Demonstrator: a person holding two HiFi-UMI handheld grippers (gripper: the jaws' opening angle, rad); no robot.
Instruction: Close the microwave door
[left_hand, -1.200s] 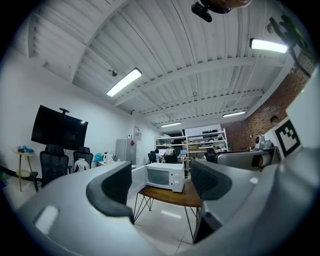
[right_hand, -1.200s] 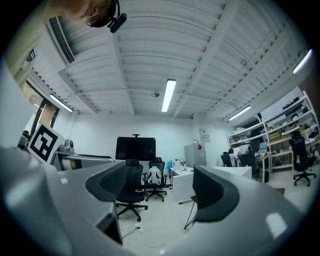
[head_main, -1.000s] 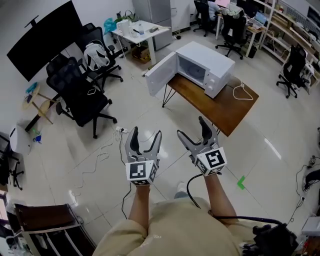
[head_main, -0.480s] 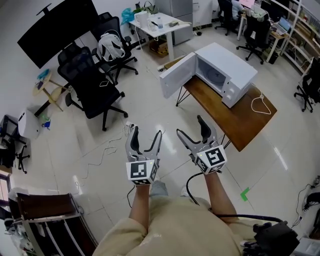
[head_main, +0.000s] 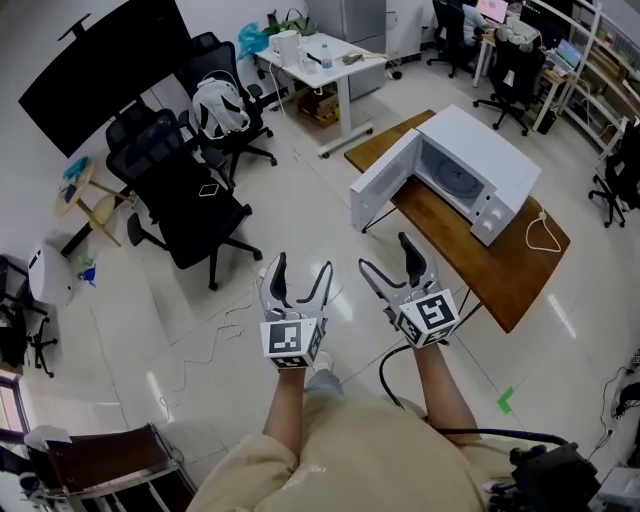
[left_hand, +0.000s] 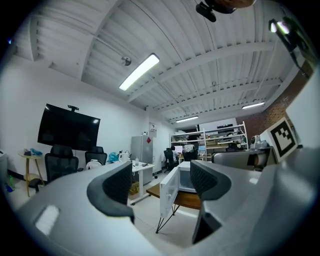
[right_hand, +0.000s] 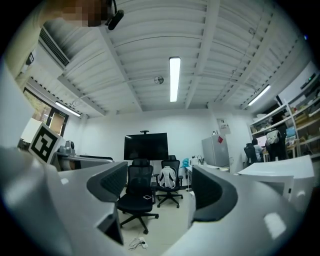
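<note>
Left tongs (head_main: 301, 272) and right tongs (head_main: 387, 255) gape empty, well apart from the microwave (head_main: 480, 165); its door (head_main: 383, 190) stands open, so I've everything left.

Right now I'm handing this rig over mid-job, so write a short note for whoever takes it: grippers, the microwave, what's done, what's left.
Left gripper: open, empty, held in the air ahead of the person.
Right gripper: open, empty, beside it.
The white box-shaped microwave sits on the brown wooden table, ahead and to the right, well apart from both grippers. Its white door stands wide open.
Done: nothing on the door yet.
Left: walk up and push the door shut.
</note>
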